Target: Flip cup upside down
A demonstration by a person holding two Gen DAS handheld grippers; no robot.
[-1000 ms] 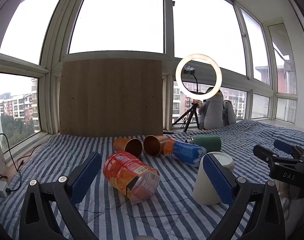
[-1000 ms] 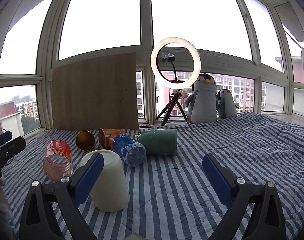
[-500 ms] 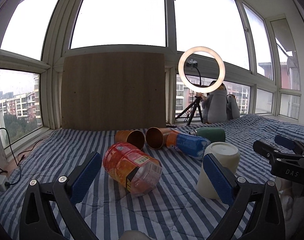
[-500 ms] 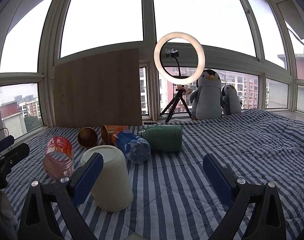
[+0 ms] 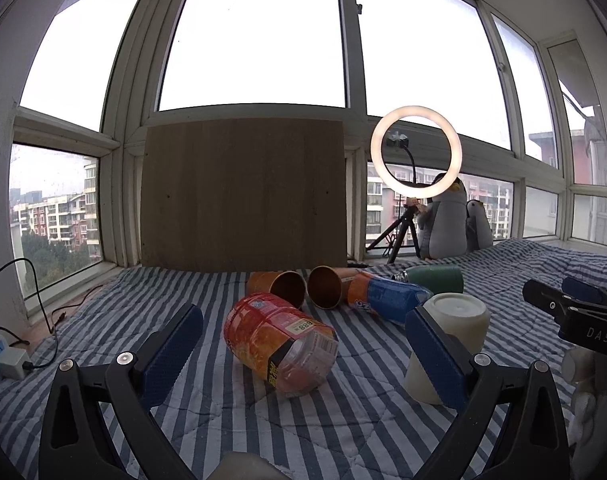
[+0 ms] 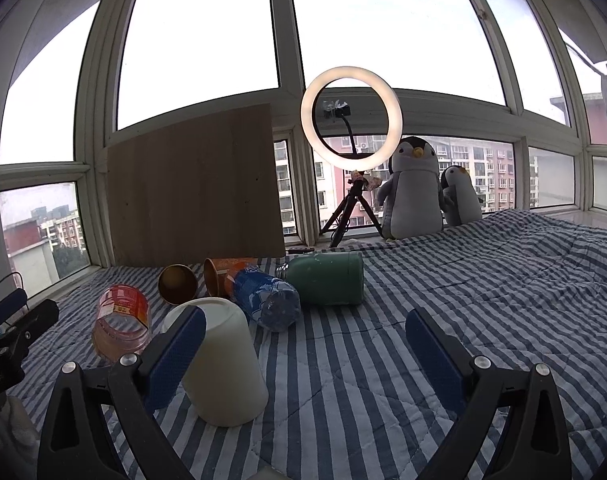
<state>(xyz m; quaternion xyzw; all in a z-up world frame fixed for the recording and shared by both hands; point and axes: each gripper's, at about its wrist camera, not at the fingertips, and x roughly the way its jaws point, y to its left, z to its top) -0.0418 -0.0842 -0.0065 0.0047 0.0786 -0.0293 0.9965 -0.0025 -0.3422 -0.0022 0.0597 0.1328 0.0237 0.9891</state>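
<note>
Between the spread blue-padded fingers of the left gripper (image 5: 303, 344) lies only an orange plastic jar (image 5: 279, 344) on its side; these fingers are wide open and hold nothing. Wide open and empty too is the right gripper (image 6: 305, 344), with bare striped bedspread (image 6: 483, 300) between its fingers. Just behind its left finger (image 6: 175, 356) stands the cream cup (image 6: 223, 364), its closed base up and its wider mouth down on the bedspread, leaning slightly; whether the pad touches it I cannot tell. From the left wrist view the same cup (image 5: 455, 320) sits behind that gripper's right finger (image 5: 435, 356).

Beyond the cup lie 2 brown paper cups (image 6: 178, 283), a blue-labelled drink bottle (image 6: 267, 300) and a green flask (image 6: 329, 283), all on their sides. Farther back stand a wooden board (image 6: 195, 188), a ring light (image 6: 351, 116) on a tripod and 2 plush penguins (image 6: 415, 188).

Judged from its pose, the cup already rests upside down, so the flip looks done. The next move probably calls only for drawing both grippers clear without nudging the leaning cup.
</note>
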